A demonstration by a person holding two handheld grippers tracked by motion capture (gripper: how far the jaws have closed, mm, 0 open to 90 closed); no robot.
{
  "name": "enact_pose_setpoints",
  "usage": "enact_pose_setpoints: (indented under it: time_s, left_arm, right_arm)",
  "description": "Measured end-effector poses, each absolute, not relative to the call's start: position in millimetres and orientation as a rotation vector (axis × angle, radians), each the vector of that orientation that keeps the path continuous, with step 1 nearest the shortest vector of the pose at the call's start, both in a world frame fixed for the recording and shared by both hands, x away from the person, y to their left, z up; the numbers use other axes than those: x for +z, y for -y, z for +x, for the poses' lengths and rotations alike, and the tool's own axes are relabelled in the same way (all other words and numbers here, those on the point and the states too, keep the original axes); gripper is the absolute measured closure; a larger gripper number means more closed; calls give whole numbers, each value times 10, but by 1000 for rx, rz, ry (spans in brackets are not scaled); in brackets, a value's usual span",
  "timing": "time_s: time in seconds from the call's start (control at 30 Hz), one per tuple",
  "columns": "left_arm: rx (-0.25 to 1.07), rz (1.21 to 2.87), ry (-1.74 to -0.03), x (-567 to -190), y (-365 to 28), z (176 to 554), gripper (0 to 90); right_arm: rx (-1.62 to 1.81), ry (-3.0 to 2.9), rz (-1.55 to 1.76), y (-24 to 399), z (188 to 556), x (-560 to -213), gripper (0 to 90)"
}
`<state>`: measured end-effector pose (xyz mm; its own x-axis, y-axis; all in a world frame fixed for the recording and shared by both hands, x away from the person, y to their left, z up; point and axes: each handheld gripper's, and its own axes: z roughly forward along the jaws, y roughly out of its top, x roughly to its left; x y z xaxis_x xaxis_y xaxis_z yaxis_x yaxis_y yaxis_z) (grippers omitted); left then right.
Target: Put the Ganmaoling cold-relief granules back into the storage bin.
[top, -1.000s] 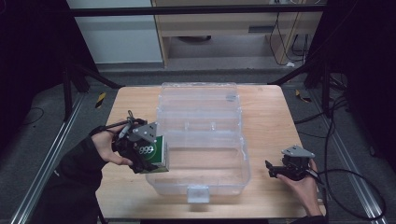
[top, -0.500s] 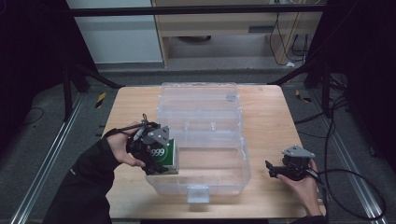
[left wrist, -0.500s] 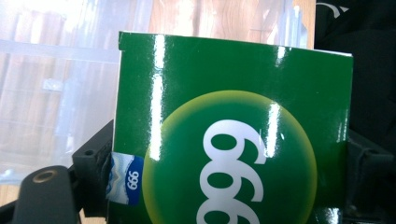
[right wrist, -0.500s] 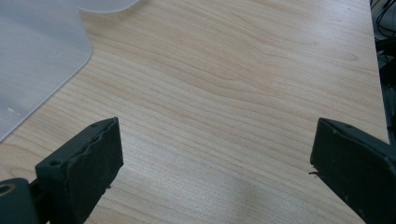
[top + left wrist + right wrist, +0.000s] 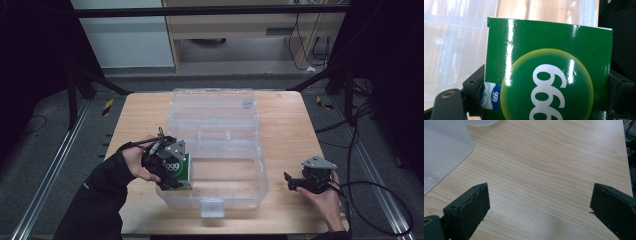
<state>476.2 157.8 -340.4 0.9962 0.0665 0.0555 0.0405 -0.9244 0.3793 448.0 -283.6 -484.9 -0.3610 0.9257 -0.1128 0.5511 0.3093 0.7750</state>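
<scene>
A glossy green box (image 5: 178,170) printed with white "999" is clamped in my left gripper (image 5: 167,167), at the near left corner of the clear plastic bin (image 5: 250,192). In the left gripper view the green box (image 5: 549,72) sits between both black jaws, which press on its two sides, and the bin's clear wall shows behind it. My right gripper (image 5: 295,181) rests near the table's right front, right of the bin, jaws pointing left. In the right gripper view my right gripper (image 5: 540,202) stands wide open over bare wood with nothing between the jaws.
The bin's clear hinged lid (image 5: 212,102) lies open toward the far side of the wooden table (image 5: 285,125). A latch tab (image 5: 212,207) sticks out at the bin's front. A corner of the bin (image 5: 444,147) shows in the right gripper view.
My left gripper has carried the green box rightward and down, from left of the bin to its near left corner. The right gripper has stayed put.
</scene>
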Motion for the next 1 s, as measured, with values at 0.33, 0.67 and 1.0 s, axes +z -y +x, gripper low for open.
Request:
enact_pose_setpoints:
  time_s: [0.33,0.67,1.0]
  left_arm:
    - [87,2758,-93,-3538,-1585,4778,135]
    - [73,2775,-105,-3692,-1582,4805,136]
    - [69,2800,-107,-3863,-1570,4822,136]
  right_arm:
    - [876,-2029,1297,2832,4483,-4854,29]
    - [873,-2034,1304,2828,4480,-4855,29]
    - [871,-2036,1296,2827,4484,-4864,28]
